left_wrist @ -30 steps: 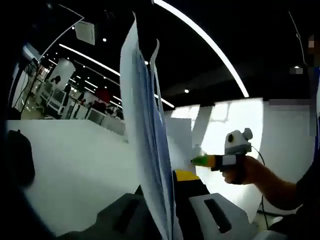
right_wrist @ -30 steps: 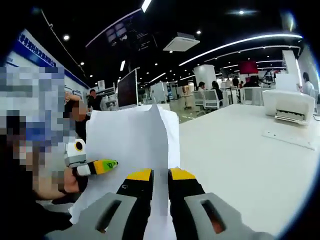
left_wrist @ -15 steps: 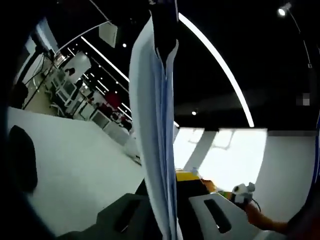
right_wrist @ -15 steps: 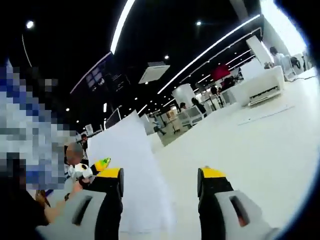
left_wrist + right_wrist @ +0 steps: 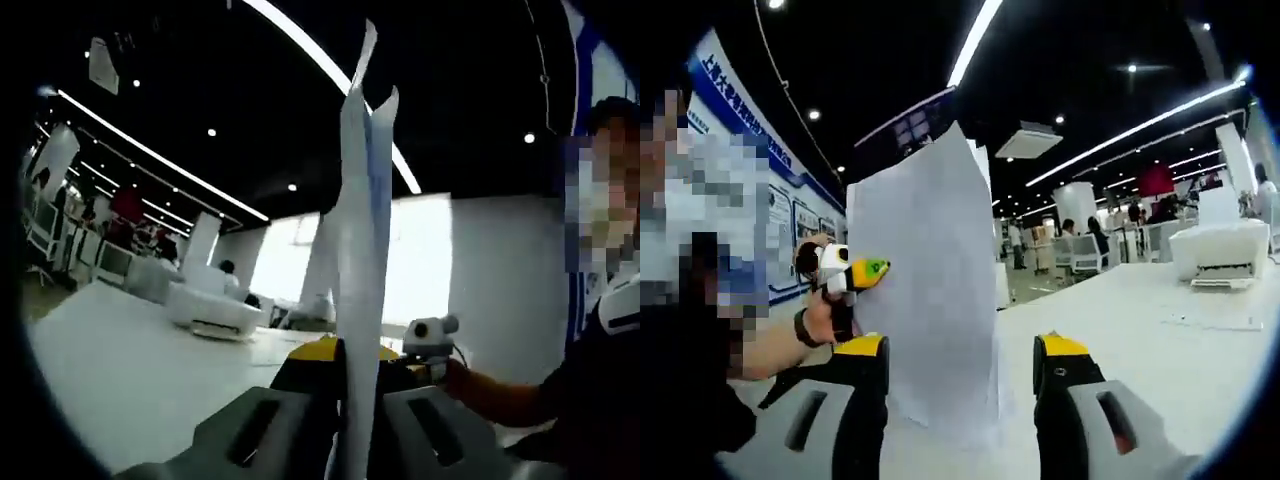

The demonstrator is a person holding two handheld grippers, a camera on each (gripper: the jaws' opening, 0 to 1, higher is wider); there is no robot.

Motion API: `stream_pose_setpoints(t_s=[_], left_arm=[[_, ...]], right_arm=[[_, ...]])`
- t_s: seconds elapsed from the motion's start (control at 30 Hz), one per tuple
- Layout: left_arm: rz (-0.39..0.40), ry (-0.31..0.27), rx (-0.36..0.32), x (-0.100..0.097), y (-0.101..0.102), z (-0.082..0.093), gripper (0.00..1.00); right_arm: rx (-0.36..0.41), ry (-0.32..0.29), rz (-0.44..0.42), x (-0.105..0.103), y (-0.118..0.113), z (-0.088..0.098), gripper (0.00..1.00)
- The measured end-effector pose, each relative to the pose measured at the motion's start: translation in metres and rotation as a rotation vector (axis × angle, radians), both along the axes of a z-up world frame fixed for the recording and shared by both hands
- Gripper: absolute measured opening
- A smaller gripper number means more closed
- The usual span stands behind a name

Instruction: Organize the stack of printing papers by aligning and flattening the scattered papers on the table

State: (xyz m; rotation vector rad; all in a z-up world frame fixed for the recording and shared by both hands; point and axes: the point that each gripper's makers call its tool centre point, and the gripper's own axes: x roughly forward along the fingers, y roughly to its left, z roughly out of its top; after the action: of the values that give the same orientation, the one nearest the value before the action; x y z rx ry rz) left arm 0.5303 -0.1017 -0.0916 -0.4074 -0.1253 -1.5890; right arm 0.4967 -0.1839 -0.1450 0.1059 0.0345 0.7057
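Note:
A stack of white printing papers (image 5: 930, 300) stands upright on its lower edge on the white table (image 5: 1160, 370). In the left gripper view I see the papers (image 5: 360, 260) edge-on, rising between the yellow tips of my left gripper (image 5: 345, 350), which is shut on them. My right gripper (image 5: 960, 348) is open, its jaws wide apart on either side of the stack's lower part without touching it. The left gripper (image 5: 865, 270), held by a hand, meets the stack's left edge. The right gripper (image 5: 430, 335) shows just beyond the papers.
A white printer (image 5: 1225, 245) sits at the far right of the table, with a flat sheet (image 5: 1210, 322) lying in front of it. The same printer (image 5: 215, 310) appears in the left gripper view. Office chairs and people stand in the background. The person's sleeve (image 5: 590, 390) is close on the right.
My right gripper, shut on the papers a second ago, has opened wide and let go. The left gripper keeps hold of the stack. Both views have swung.

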Motion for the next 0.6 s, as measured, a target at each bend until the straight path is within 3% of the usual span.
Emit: stream_pose_setpoints(t_s=[0.07,0.13,0.2,0.23,0.3,0.33,0.43,0.53,0.6], left_arm=[[-0.071,0.032,-0.022,0.0,-0.002,0.002,0.06],[-0.139,0.027,-0.06,-0.002,0.0,0.004,0.06],[-0.188,0.03,-0.06,-0.005,-0.001,0.0,0.06],[-0.174,0.022,-0.052,-0.004,-0.003,-0.003,0.06],[-0.173,0.048,-0.071,0.004,0.0,-0.003,0.06],[-0.142,0.038,-0.065,0.007,-0.001,-0.004,0.06],[-0.048,-0.093,-0.011,0.014,-0.008,-0.014,0.06],[-0.011,-0.118,0.008,0.016,-0.013,-0.014,0.07],[0.052,-0.172,0.033,0.021,-0.015,-0.014,0.08]], right_arm=[[-0.038,-0.02,-0.005,0.006,-0.006,0.002,0.53],[-0.07,-0.023,0.006,0.01,-0.005,0.001,0.48],[-0.082,-0.008,0.032,0.009,-0.002,0.0,0.25],[-0.076,-0.01,0.064,0.004,0.004,0.002,0.1],[-0.108,-0.038,0.039,0.006,0.002,0.002,0.08],[-0.147,-0.054,0.048,0.005,0.002,-0.001,0.01],[-0.216,-0.071,-0.002,0.009,-0.002,-0.006,0.0],[-0.26,-0.109,-0.068,0.015,-0.008,-0.006,0.0],[-0.286,-0.158,-0.098,0.014,-0.009,-0.004,0.0]])
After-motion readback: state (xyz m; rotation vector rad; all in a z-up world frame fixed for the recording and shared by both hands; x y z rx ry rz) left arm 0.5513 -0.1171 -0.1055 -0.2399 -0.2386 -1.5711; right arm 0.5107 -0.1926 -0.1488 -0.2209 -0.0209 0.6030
